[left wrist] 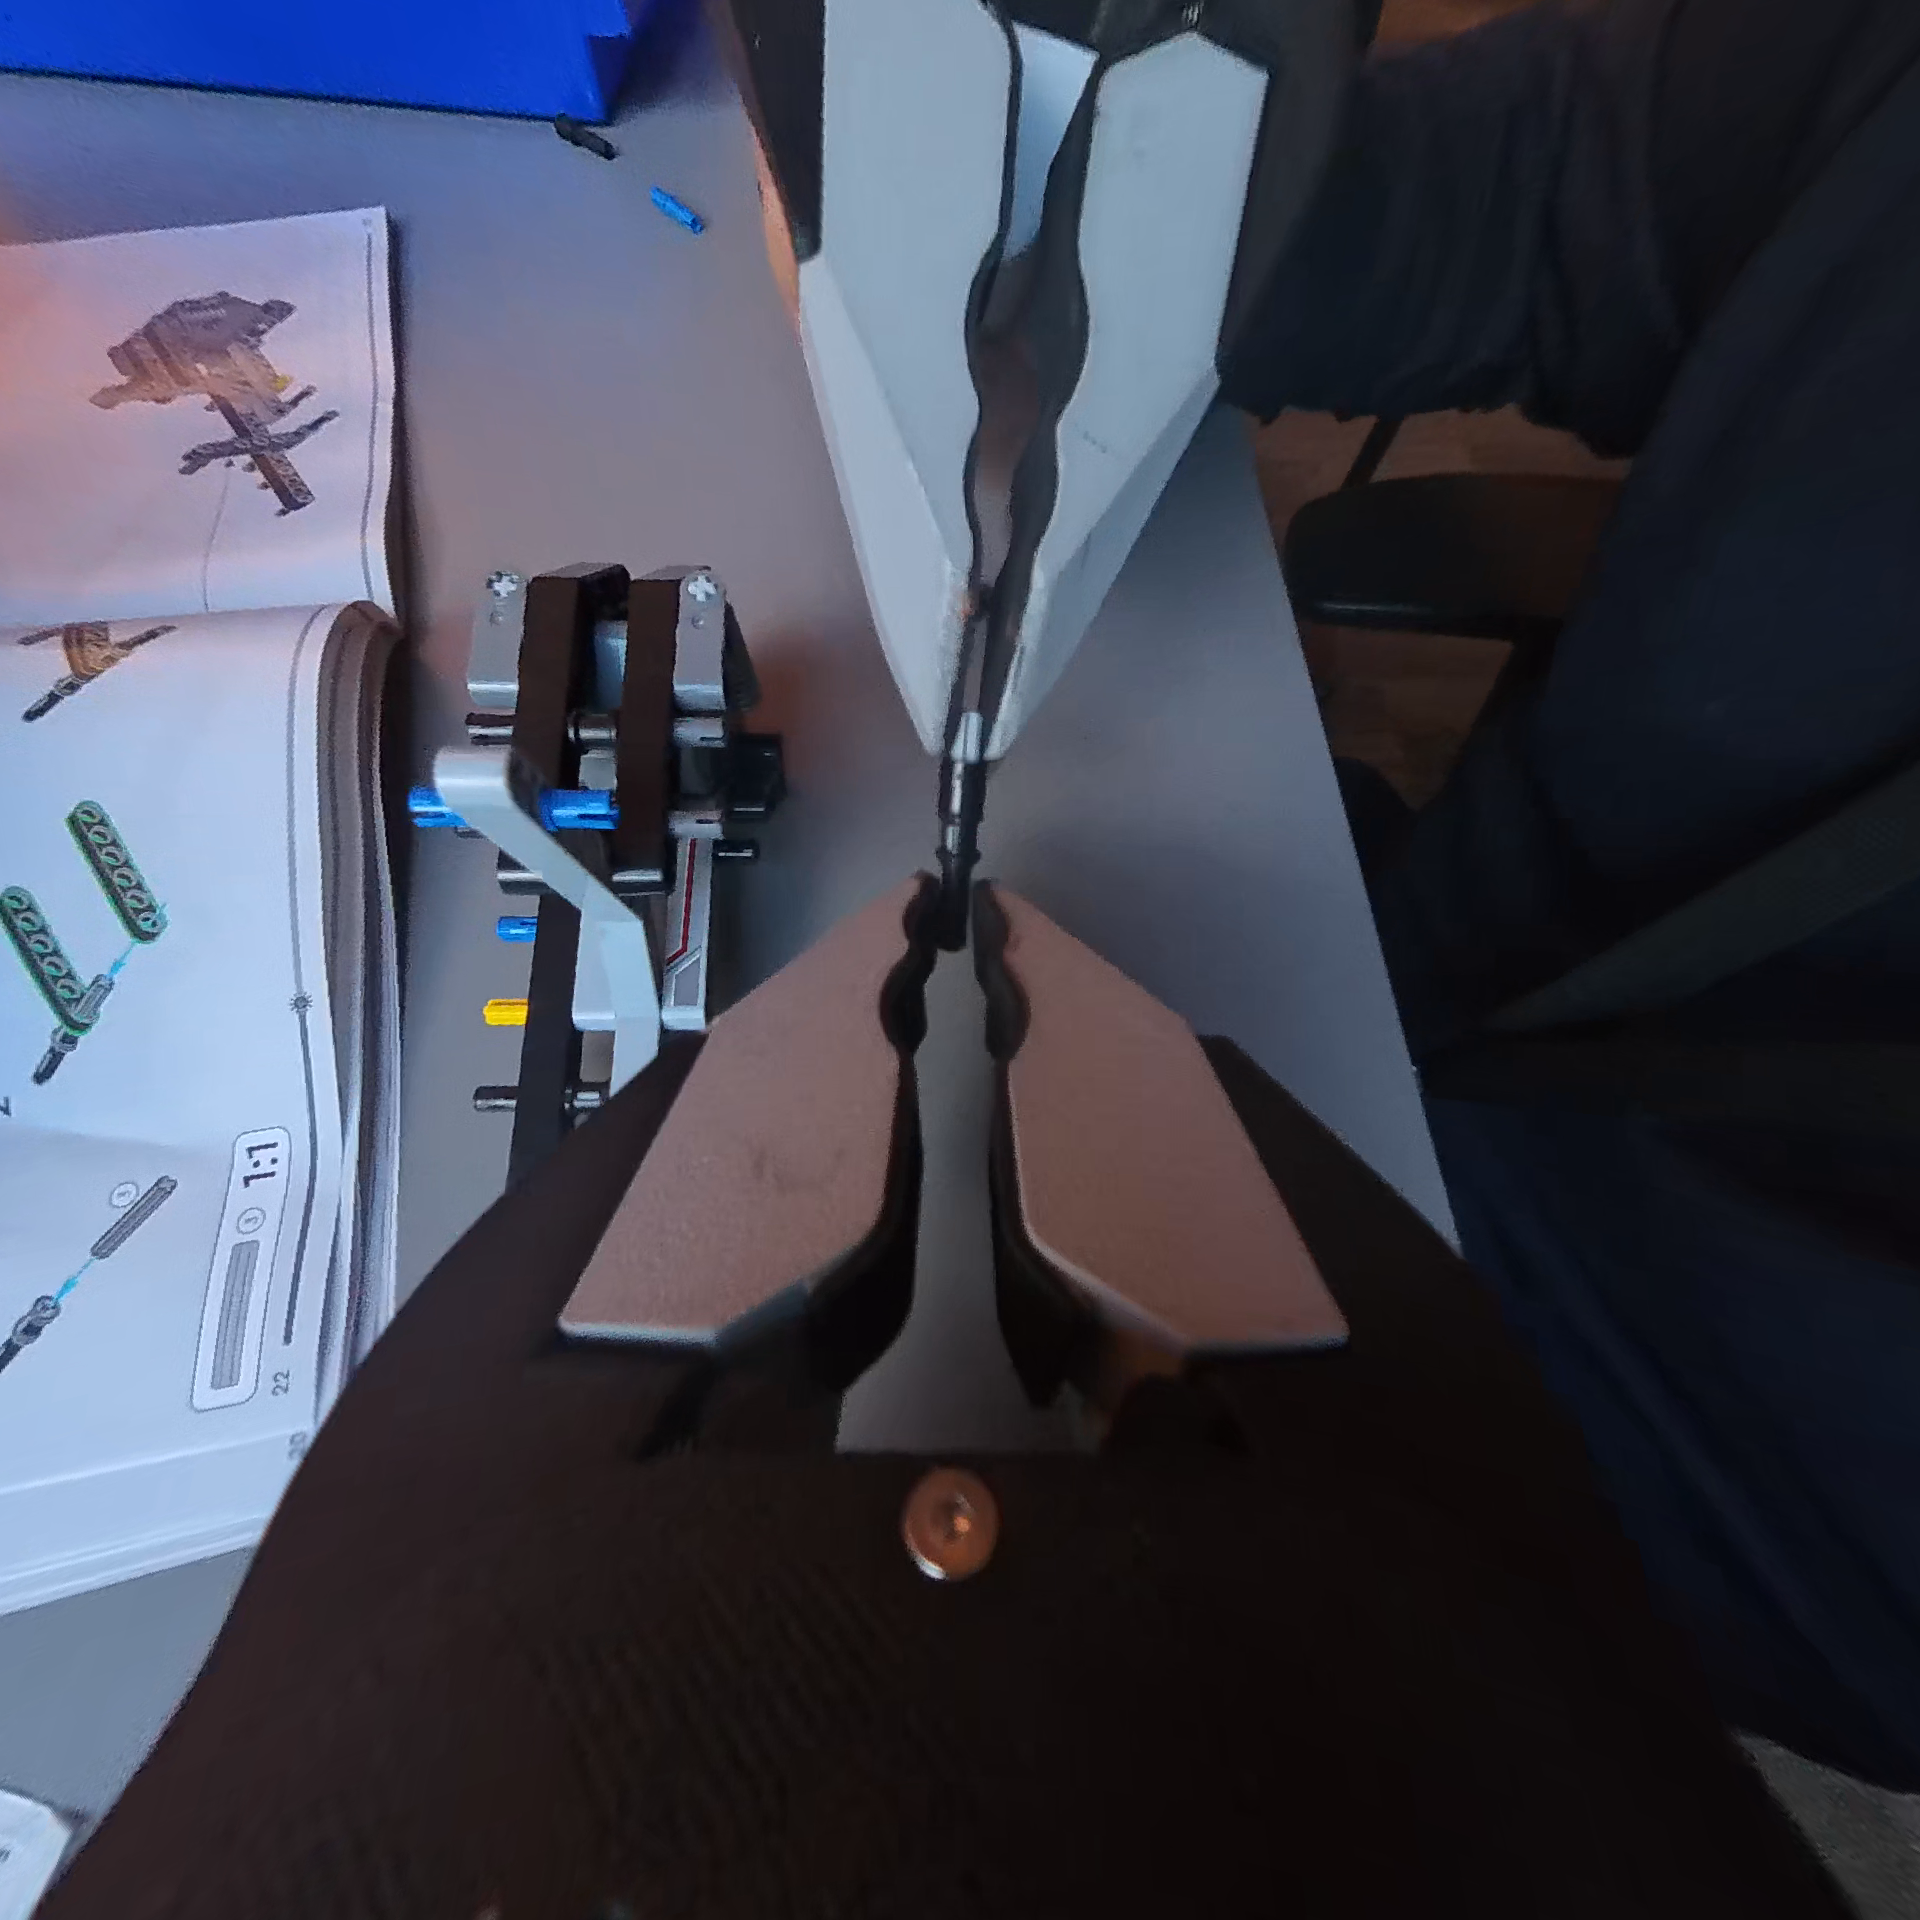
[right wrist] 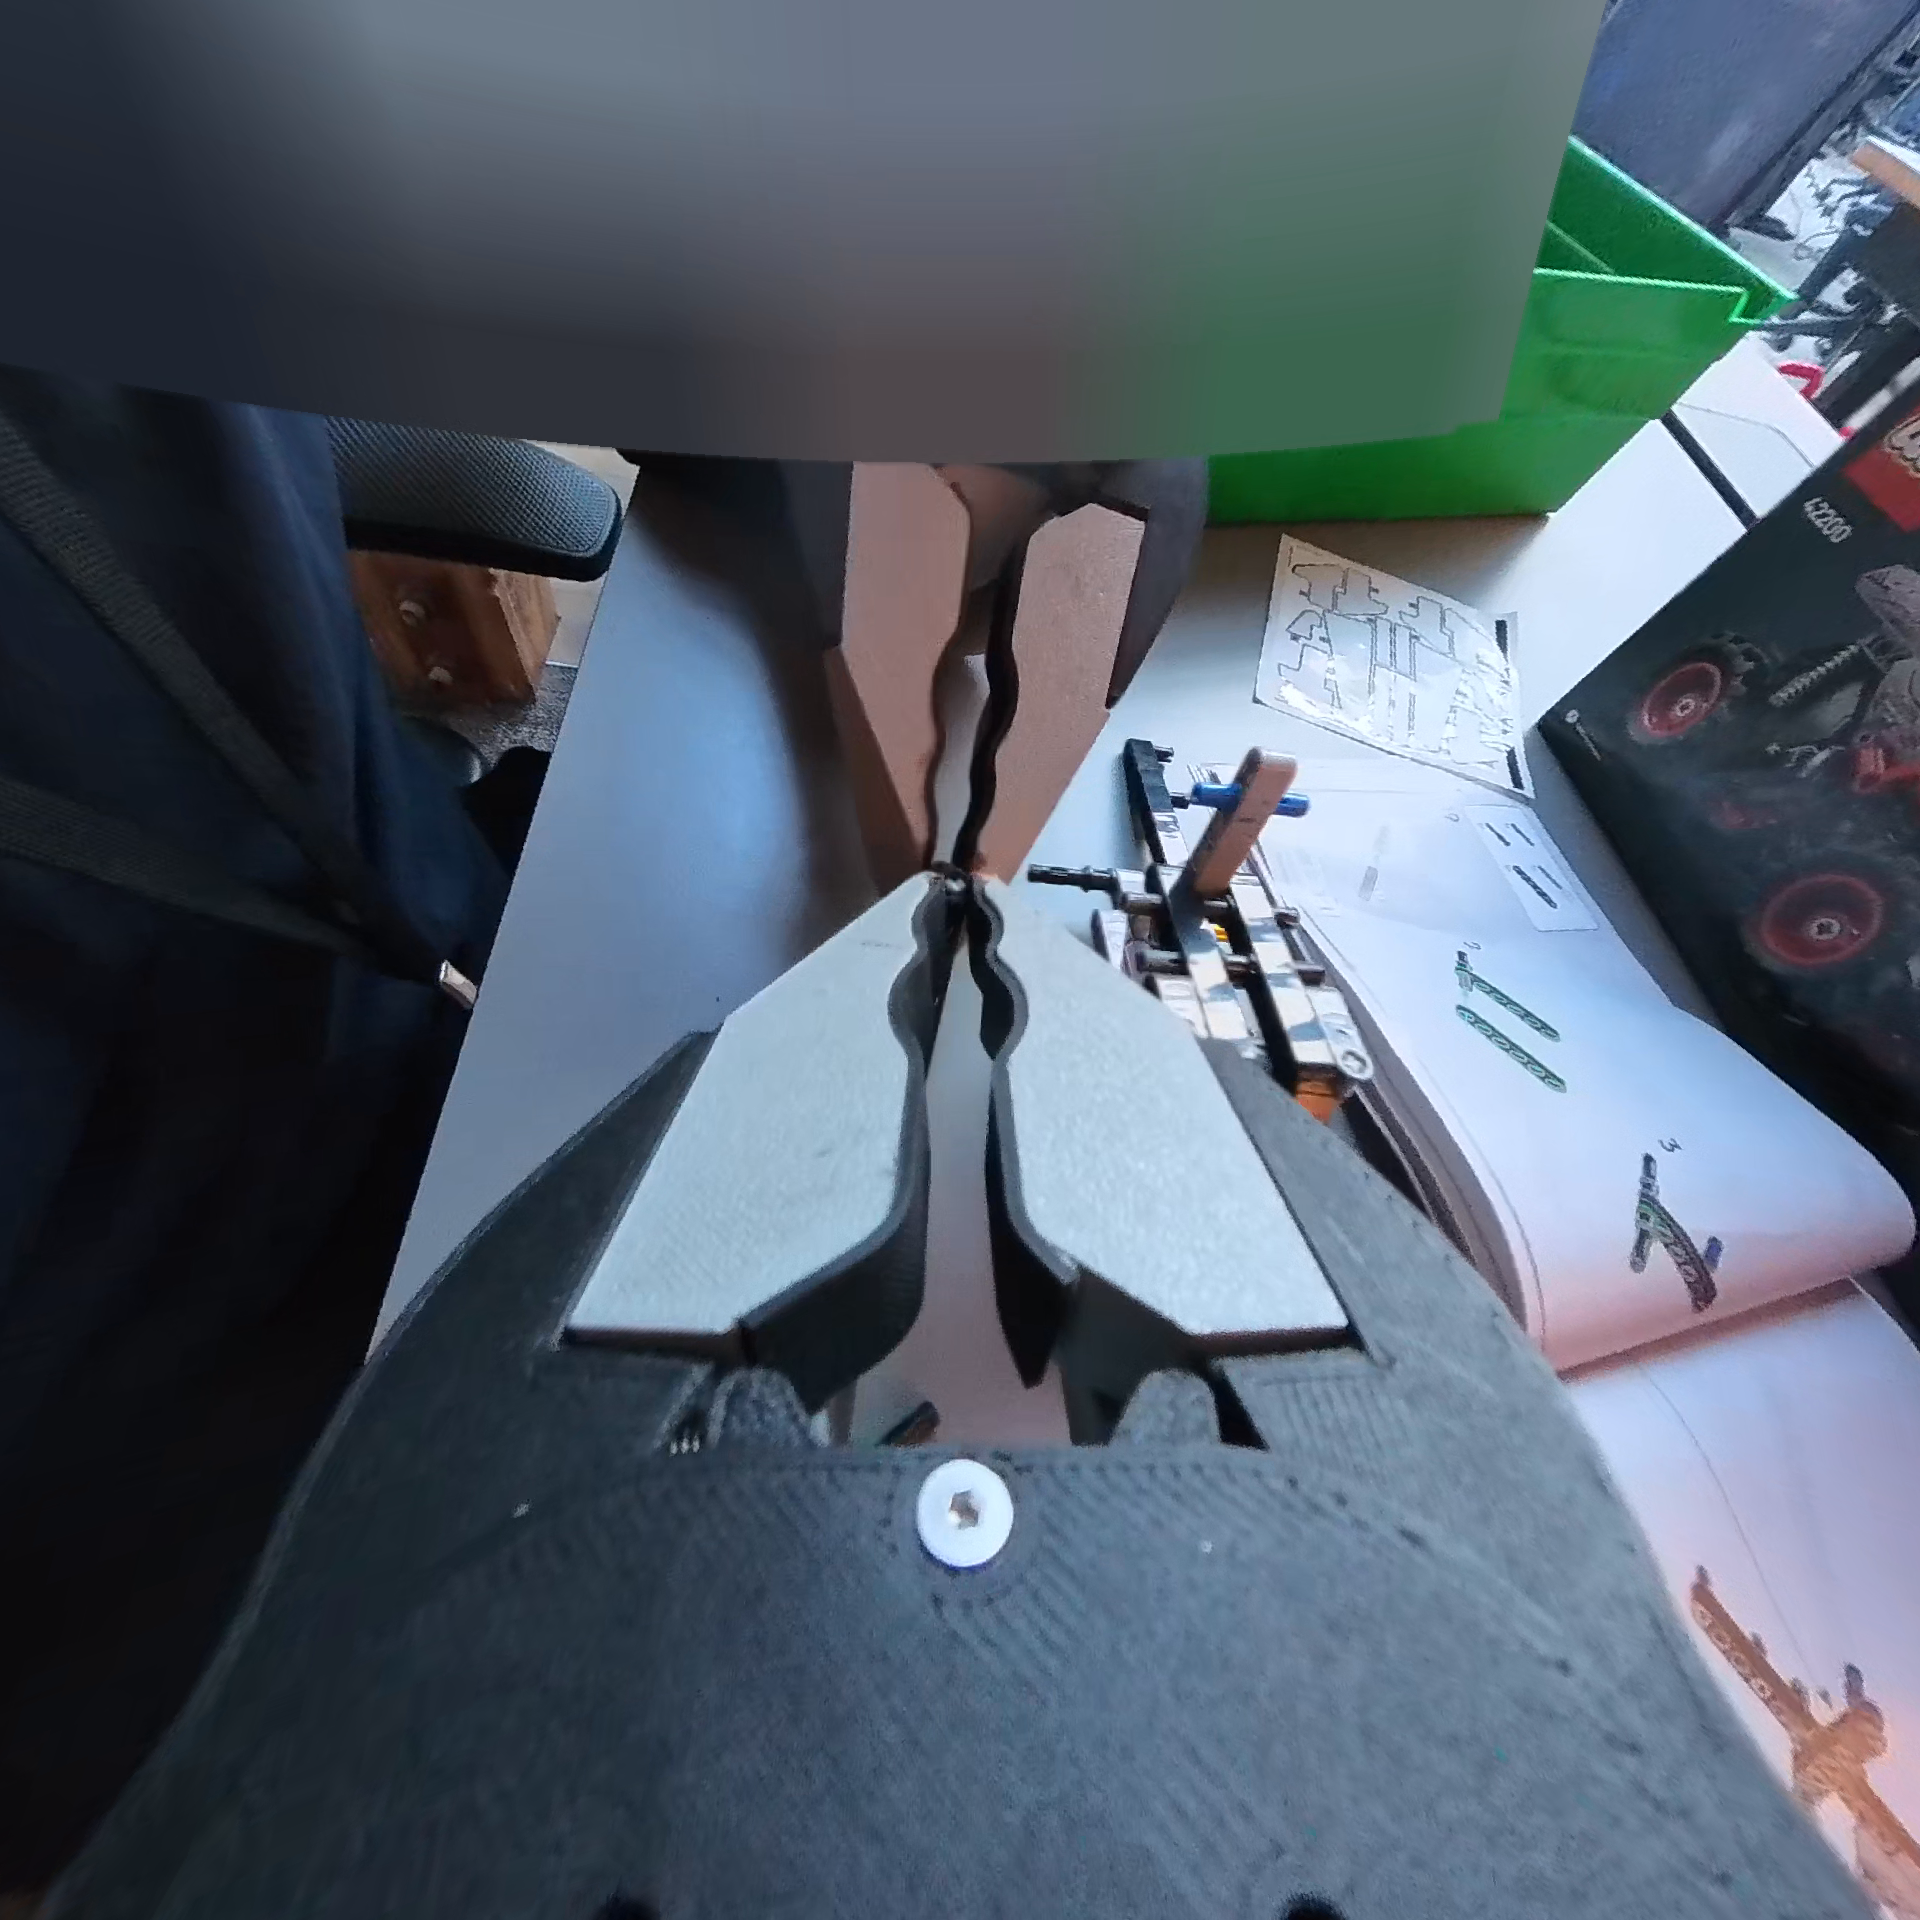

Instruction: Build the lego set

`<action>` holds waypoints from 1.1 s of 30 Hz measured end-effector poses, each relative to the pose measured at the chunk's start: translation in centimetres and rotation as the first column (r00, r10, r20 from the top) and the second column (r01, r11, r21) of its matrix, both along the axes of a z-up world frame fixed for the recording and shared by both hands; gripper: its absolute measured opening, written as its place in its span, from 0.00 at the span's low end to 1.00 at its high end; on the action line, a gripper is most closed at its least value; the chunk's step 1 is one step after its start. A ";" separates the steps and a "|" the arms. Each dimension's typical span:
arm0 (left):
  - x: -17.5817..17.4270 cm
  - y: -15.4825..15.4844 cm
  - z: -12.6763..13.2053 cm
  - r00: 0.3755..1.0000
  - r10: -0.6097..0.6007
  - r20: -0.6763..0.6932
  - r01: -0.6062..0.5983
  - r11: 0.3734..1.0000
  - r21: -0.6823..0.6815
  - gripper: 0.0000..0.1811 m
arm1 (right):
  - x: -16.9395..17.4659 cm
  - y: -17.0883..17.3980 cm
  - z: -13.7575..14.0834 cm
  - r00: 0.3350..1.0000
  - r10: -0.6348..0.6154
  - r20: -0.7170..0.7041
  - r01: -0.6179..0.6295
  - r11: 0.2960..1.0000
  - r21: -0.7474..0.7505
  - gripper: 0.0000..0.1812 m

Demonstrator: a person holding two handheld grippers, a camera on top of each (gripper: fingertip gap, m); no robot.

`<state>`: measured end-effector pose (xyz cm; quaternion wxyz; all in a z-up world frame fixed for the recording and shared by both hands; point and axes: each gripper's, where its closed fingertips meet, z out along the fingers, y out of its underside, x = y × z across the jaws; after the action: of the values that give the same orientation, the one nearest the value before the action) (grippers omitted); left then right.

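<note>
Left wrist view: both grippers' tips hide the axle.

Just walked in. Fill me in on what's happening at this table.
A person is building a lego set with a claw in each hand. The left claw and right claw meet tip to tip above the grey table, both pinching a small dark axle piece between them. The half-built model lies untouched beside the open instruction booklet. A loose blue pin and a black pin lie farther off.
</note>
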<state>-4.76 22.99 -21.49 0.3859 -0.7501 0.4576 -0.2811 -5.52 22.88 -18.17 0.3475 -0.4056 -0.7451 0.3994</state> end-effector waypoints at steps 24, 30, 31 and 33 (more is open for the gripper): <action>-2.2 3.3 1.3 0.867 0.342 -0.363 -0.031 0.763 0.646 0.01 | -0.8 1.8 0.0 0.992 -0.124 0.035 0.128 0.981 -0.143 0.03; -1.7 2.7 0.0 0.922 0.234 -0.309 -0.065 0.879 0.473 0.01 | -0.7 1.7 -1.0 0.990 -0.130 0.057 0.132 0.990 -0.041 0.02; -1.6 2.6 -0.1 0.933 0.216 -0.289 -0.074 0.898 0.434 0.01 | -0.7 1.7 -1.1 0.990 -0.130 0.059 0.132 0.991 -0.030 0.02; -1.6 2.4 -0.1 0.950 0.191 -0.247 -0.087 0.922 0.378 0.01 | -0.7 1.6 -1.2 0.990 -0.131 0.061 0.132 0.991 -0.018 0.03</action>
<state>-6.32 25.43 -21.54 0.4682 -0.7289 0.4965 -0.0547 -6.21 24.52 -19.41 0.3462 -0.4693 -0.7226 0.3713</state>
